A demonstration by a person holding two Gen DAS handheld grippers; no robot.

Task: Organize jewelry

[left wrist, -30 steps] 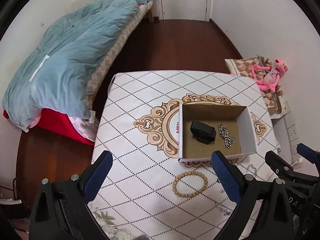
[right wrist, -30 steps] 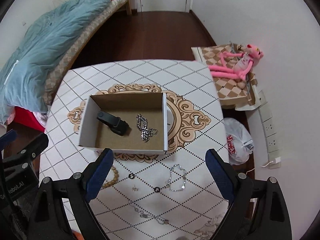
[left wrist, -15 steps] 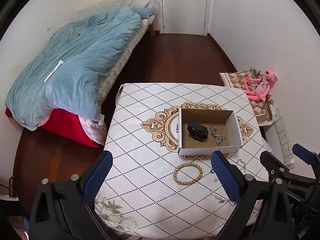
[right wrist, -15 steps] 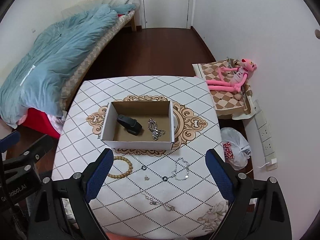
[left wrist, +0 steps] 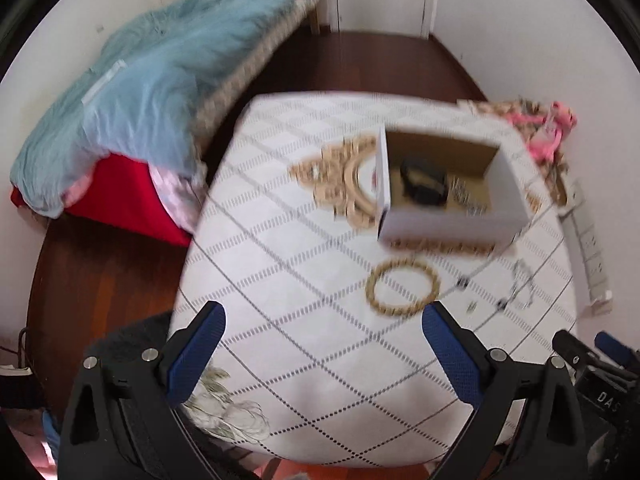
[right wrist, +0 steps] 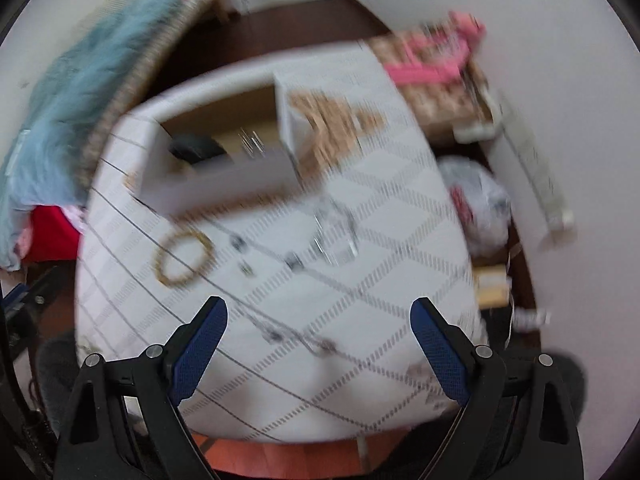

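Above, both the left gripper (left wrist: 322, 338) and right gripper (right wrist: 319, 332) hang empty with jaws wide over the table (left wrist: 280, 272), a beaded bracelet (left wrist: 403, 287) and open box (left wrist: 448, 226) lying ahead of them

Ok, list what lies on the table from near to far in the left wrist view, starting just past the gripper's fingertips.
Round wooden bead bracelet → white cardboard box with brown inside, holding a black object and a silvery chain → far edge of the white diamond-patterned tablecloth.
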